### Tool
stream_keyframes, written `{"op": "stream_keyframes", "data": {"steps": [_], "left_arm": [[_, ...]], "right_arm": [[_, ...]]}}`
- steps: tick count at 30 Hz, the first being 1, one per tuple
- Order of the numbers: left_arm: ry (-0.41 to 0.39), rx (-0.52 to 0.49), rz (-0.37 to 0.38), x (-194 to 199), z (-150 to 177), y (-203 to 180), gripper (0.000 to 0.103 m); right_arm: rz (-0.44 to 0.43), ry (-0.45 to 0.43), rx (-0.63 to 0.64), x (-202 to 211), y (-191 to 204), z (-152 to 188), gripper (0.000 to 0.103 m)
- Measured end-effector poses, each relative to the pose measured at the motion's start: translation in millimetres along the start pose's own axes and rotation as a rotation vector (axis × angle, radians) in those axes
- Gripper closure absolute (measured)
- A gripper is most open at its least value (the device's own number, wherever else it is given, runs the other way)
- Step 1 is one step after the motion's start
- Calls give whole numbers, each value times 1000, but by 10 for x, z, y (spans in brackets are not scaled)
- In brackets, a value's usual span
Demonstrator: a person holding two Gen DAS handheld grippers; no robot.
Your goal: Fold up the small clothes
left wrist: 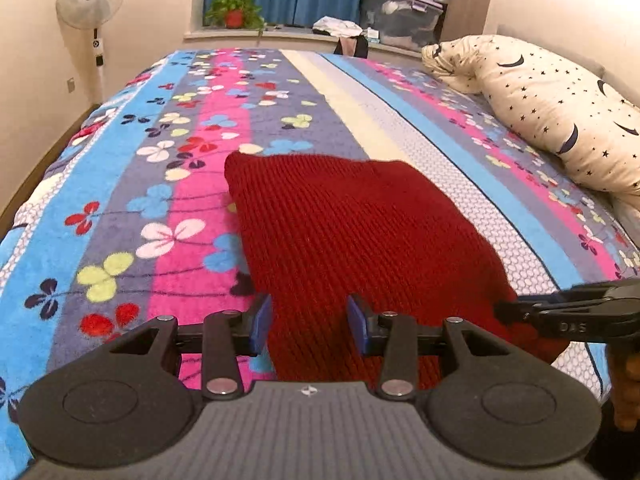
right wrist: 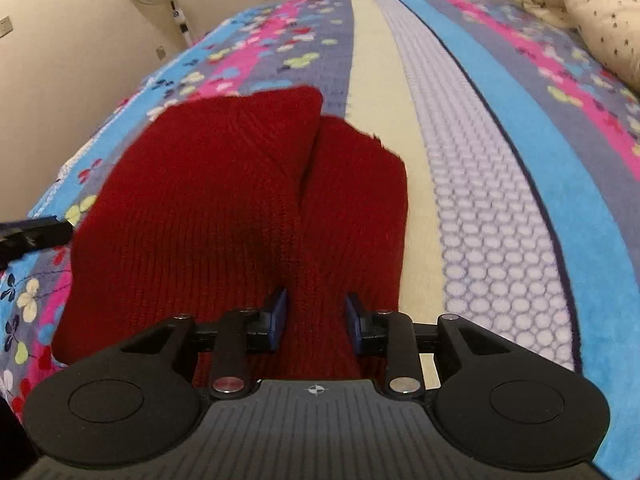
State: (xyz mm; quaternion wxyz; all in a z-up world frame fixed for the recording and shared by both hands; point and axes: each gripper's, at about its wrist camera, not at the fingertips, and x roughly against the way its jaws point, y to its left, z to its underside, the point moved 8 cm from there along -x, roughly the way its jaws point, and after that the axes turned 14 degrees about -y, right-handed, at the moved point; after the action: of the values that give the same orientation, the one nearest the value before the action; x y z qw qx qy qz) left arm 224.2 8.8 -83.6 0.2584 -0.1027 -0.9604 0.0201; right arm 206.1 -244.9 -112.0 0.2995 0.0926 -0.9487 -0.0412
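Note:
A dark red knitted garment [left wrist: 344, 232] lies on the flowered bed cover [left wrist: 120, 200], partly folded. My left gripper [left wrist: 310, 324] hangs open just above its near edge, blue pads apart, nothing between them that is gripped. My right gripper shows at the right of the left wrist view [left wrist: 504, 312], its tip at the garment's right near corner. In the right wrist view the garment [right wrist: 224, 208] fills the middle, with a raised fold running between the jaws of my right gripper [right wrist: 316, 322]. The blue pads sit on both sides of that fold; it looks gripped.
A star-and-moon pillow [left wrist: 552, 108] lies at the bed's right side. A standing fan [left wrist: 90, 4] is by the left wall. A window sill [left wrist: 280, 36] with a potted plant [left wrist: 234, 12], storage boxes and loose clothes is beyond the bed.

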Motion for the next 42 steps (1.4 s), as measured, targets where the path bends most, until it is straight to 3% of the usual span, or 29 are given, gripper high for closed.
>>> {"op": "stream_keyframes", "data": {"steps": [7, 9, 11, 17, 20, 24, 28, 30, 33, 35, 37, 42], "left_arm": [[-4, -25, -11, -12, 51, 30, 57], [10, -35, -5, -54, 104, 18, 57], [40, -43, 4, -129, 174, 15, 55], [37, -22, 20, -58, 132, 47, 55], [37, 1, 72, 21, 101, 14, 55], [145, -95, 52, -131, 417, -64, 50], [104, -103, 47, -47, 357, -95, 50], [89, -89, 40, -8, 340, -61, 47], [52, -116, 19, 67, 296, -66, 33], [10, -149, 6, 150, 243, -101, 19], [-36, -162, -6, 249, 201, -141, 13], [-73, -100, -19, 446, 177, -228, 9]], "right_arm": [[-20, -56, -13, 122, 20, -34, 69], [-4, -22, 16, 57, 67, -18, 68], [20, 11, 32, -23, 49, 58, 59], [2, -45, 0, 102, 26, -42, 59], [40, 15, 29, 8, -37, 78, 56], [37, 24, 35, -12, -42, 101, 53], [31, 11, -7, 49, -72, 65, 52], [24, -24, -31, 120, -85, -2, 50], [12, -60, -56, 203, -112, -75, 47], [8, -76, -58, 250, -114, -90, 41], [4, -99, -33, 308, -87, -107, 36], [-4, -167, 26, 468, 10, -200, 18]]}}
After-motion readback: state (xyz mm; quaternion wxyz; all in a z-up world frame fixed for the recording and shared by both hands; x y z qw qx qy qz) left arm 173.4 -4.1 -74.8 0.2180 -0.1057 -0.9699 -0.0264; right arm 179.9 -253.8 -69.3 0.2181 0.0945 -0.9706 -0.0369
